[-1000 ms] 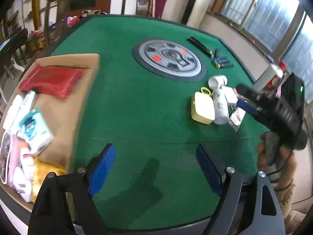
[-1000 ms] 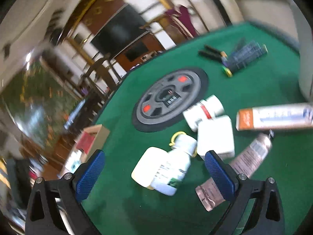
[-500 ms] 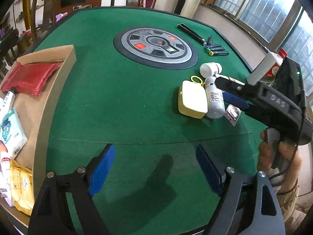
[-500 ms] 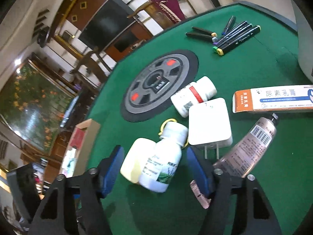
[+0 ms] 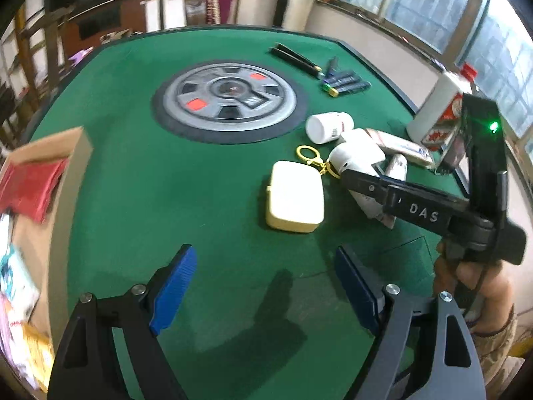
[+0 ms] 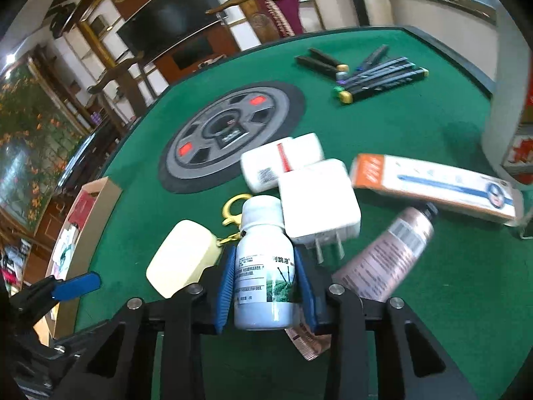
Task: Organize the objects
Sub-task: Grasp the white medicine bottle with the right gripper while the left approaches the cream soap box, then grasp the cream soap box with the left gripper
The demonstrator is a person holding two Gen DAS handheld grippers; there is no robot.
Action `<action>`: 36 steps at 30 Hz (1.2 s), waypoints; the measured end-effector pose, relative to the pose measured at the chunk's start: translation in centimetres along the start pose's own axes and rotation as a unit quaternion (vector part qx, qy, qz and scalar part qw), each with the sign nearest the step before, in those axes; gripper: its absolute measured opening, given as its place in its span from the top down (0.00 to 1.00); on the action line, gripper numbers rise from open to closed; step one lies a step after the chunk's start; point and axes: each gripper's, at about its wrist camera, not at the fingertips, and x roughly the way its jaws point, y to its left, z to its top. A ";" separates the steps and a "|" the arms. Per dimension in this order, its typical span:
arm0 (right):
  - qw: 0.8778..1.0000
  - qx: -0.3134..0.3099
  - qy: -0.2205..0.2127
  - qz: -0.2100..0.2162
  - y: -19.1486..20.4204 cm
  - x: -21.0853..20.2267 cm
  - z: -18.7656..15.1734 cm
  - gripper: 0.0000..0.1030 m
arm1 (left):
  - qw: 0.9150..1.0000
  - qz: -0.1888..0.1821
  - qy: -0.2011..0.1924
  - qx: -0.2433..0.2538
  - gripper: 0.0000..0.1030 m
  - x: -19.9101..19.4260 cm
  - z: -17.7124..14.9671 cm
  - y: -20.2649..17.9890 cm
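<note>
Right wrist: right gripper (image 6: 265, 283) just closed on white bottle (image 6: 263, 266); left gripper (image 5: 266, 283) open, prob. empty.

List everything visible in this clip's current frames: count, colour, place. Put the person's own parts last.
table: one, green felt, grey wheel-like disc at its centre
small bottle: one, white, between the right tongs' pads
case: one, pale yellow with gold clasp, beside the small bottle
pill bottle: one, white with red band, lying down
charger: one, white, prongs toward the camera
tube: one, pinkish
carton: one, white and orange
markers: several, dark, far side
cardboard box: one, brown, left edge
left tongs: open, nothing between them
right tongs: just closed on the small bottle
hand: one, holding the right tongs
</note>
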 end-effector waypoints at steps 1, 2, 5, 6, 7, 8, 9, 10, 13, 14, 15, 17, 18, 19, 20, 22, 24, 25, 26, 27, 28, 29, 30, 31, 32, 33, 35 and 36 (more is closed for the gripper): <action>1.000 0.002 -0.001 0.000 -0.2 -0.2 0.0 0.65 | 1.000 0.004 0.001 0.008 0.19 0.5 0.3 -0.4; 1.000 0.005 -0.001 0.001 -0.6 -0.3 -0.1 0.65 | 1.000 0.010 0.003 0.017 0.19 1.0 0.5 -0.8; 1.000 0.010 0.000 0.004 -1.0 -0.7 -0.2 0.65 | 0.999 0.024 0.011 0.035 0.20 3.1 1.4 -1.9; 1.000 0.011 0.000 0.004 -1.2 -0.9 -0.2 0.65 | 0.999 0.026 0.013 0.042 0.21 3.7 1.7 -2.2; 1.000 0.013 0.000 0.004 -1.3 -0.9 -0.1 0.65 | 0.998 0.029 0.016 0.047 0.23 4.3 1.9 -2.5; 1.000 0.014 0.000 0.005 -1.4 -1.0 -0.2 0.65 | 0.998 0.034 0.019 0.053 0.29 4.9 2.2 -2.7; 1.000 0.014 0.001 0.005 -1.3 -1.0 -0.1 0.65 | 0.998 0.037 0.021 0.055 0.35 5.3 2.3 -2.9; 1.000 0.014 0.000 0.004 -1.3 -0.9 -0.1 0.65 | 0.997 0.038 0.025 0.058 0.35 5.7 2.6 -3.0; 1.000 0.011 0.001 0.001 -1.4 -1.0 -0.1 0.65 | 0.997 0.042 0.016 0.066 0.40 6.2 3.2 -3.3; 1.000 0.010 0.001 0.001 -1.4 -1.0 -0.1 0.65 | 0.997 0.042 0.014 0.067 0.41 6.3 3.4 -3.2; 1.000 0.010 0.001 0.000 -1.2 -0.9 -0.1 0.65 | 0.997 0.042 0.012 0.067 0.43 6.4 3.5 -3.3; 1.000 0.008 0.001 -0.001 -1.1 -0.9 -0.1 0.64 | 0.997 0.042 0.005 0.067 0.49 6.3 3.6 -3.2; 1.000 0.007 0.001 -0.003 -1.0 -1.0 -0.1 0.64 | 0.997 0.043 0.003 0.067 0.55 6.3 3.5 -3.2; 1.000 0.005 0.000 -0.005 -0.9 -1.0 -0.1 0.64 | 0.997 0.042 0.001 0.066 0.55 6.1 3.4 -3.0; 1.000 0.002 0.000 -0.007 -0.9 -1.0 -0.1 0.64 | 0.997 0.039 0.000 0.065 0.55 6.1 3.3 -2.9; 1.000 -0.007 0.000 -0.014 -0.6 -0.9 -0.2 0.64 | 0.997 0.038 -0.002 0.068 0.55 5.9 3.0 -2.9; 1.000 -0.013 0.000 -0.020 -0.3 -0.9 -0.2 0.64 | 0.997 0.037 -0.003 0.072 0.54 5.7 2.8 -2.8; 1.000 -0.015 0.000 -0.022 -0.3 -0.9 -0.3 0.64 | 0.996 0.036 -0.003 0.077 0.54 5.7 2.7 -2.8; 1.000 -0.018 0.001 -0.023 -0.1 -0.9 -0.3 0.64 | 0.996 0.035 -0.003 0.077 0.54 5.7 2.7 -2.8; 0.999 -0.021 0.001 -0.026 0.0 -0.8 -0.3 0.64 | 0.996 0.035 -0.002 0.081 0.54 5.7 2.7 -2.8; 0.999 -0.025 0.001 -0.027 0.1 -0.9 -0.4 0.64 | 0.996 0.036 -0.001 0.083 0.53 5.7 2.8 -2.8; 0.999 -0.028 0.002 -0.028 0.1 -0.9 -0.4 0.64 | 0.996 0.036 0.000 0.083 0.52 5.6 2.8 -2.8; 0.999 -0.030 0.002 -0.029 0.2 -0.9 -0.4 0.64 | 0.996 0.037 0.002 0.082 0.50 5.6 2.7 -2.7; 0.999 -0.035 0.003 -0.030 0.3 -0.8 -0.5 0.64 | 0.996 0.038 0.003 0.082 0.49 5.6 2.7 -2.8; 0.999 -0.037 0.003 -0.031 0.3 -0.9 -0.6 0.64 | 0.996 0.040 0.004 0.082 0.44 5.6 2.6 -2.7; 0.999 -0.039 0.003 -0.033 0.4 -0.9 -0.6 0.64 | 0.996 0.042 0.008 0.080 0.37 5.6 2.6 -2.5; 0.998 -0.051 0.003 -0.042 0.7 -0.8 -0.7 0.64 | 0.996 0.039 0.010 0.076 0.34 5.6 2.5 -2.2; 0.997 -0.058 0.003 -0.047 0.9 -0.7 -0.8 0.64 | 0.996 0.039 0.009 0.076 0.34 5.6 2.4 -2.1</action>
